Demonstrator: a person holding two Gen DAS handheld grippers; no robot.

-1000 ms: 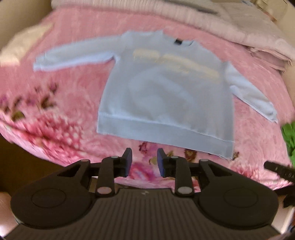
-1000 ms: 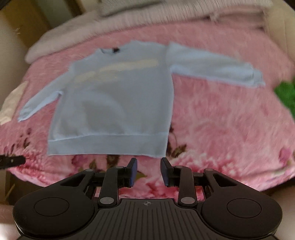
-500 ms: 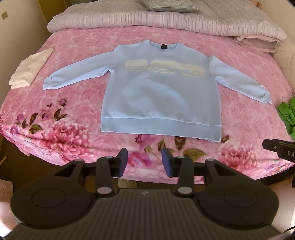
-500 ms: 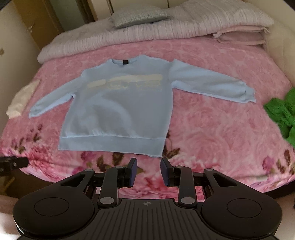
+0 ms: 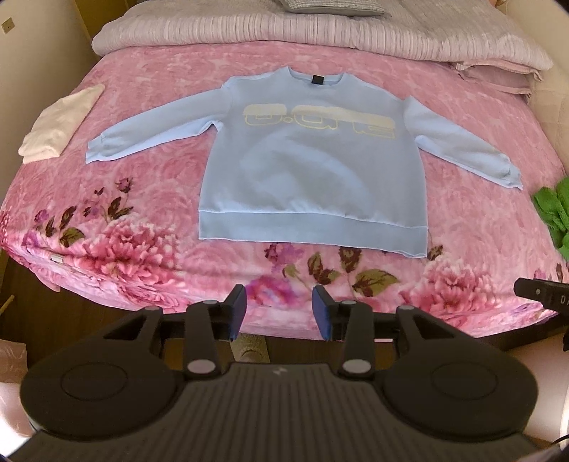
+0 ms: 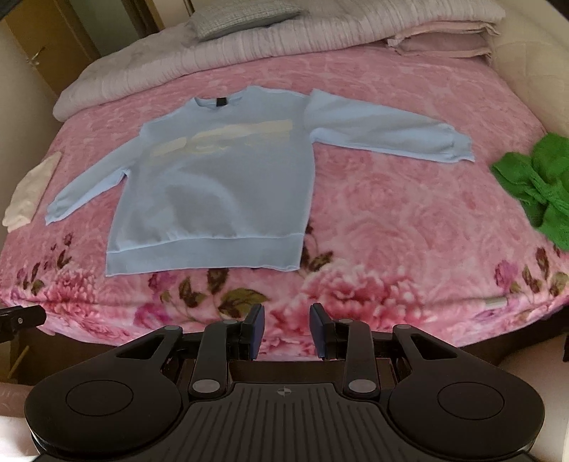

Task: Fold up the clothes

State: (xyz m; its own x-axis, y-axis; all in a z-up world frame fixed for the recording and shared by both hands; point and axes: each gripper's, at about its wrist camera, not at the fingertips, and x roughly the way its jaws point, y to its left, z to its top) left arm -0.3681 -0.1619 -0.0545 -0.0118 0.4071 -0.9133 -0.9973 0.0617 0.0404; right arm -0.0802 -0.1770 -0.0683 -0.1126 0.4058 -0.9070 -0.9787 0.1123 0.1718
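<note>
Sweatshirt (image 5: 309,167) farther; left tongs (image 5: 279,307) wider.

The sweatshirt (image 5: 313,170) is a smooth, matt, pale blue knit cloth with a ribbed hem band and a pale, slightly raised print across the chest; it lies on a plush, fuzzy pink blanket (image 5: 149,220) with a printed floral pattern. At the head of the bed, a ribbed grey-lilac quilt (image 5: 320,32) shows a matt, channelled weave, while the folded white cloth (image 5: 57,124) looks smooth and the green garment (image 6: 533,181) coarse and fluffy. The left gripper (image 5: 278,312) and right gripper (image 6: 286,332) are matt black plastic with grooved bodies and blue pads.
</note>
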